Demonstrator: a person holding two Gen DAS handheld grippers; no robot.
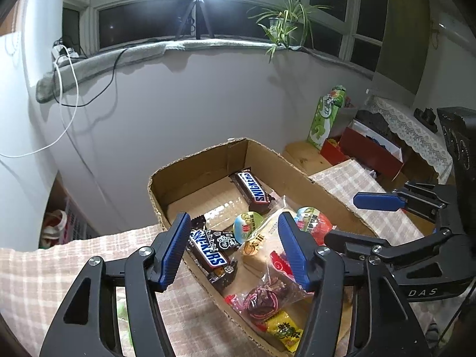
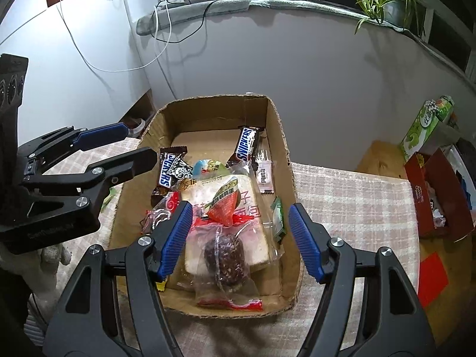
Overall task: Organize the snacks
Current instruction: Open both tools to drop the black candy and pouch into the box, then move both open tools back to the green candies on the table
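An open cardboard box [image 1: 205, 152] [image 2: 214, 98] on the checked tablecloth holds several snacks. Two Snickers bars lie inside, one at the back [image 1: 253, 191] [image 2: 246, 145] and one near the left wall [image 1: 208, 253] [image 2: 167, 169]. A bagged bread slice [image 1: 261, 251] [image 2: 257, 238] lies in the middle, with a dark round cake [image 2: 226, 256] [image 1: 261, 300] in clear wrap on it. My left gripper [image 1: 234, 217] [image 2: 139, 142] hangs open above the box's left side. My right gripper [image 2: 240, 208] [image 1: 342, 217] hangs open above the bread and cake. Neither holds anything.
A green carton [image 2: 422, 125] [image 1: 322, 119] and a red box [image 2: 431, 190] [image 1: 369, 148] stand on the right. A white wall rises just behind the box, with a windowsill, a plant [image 1: 285, 17] and cables. A gloved hand [image 2: 56, 255] shows at lower left.
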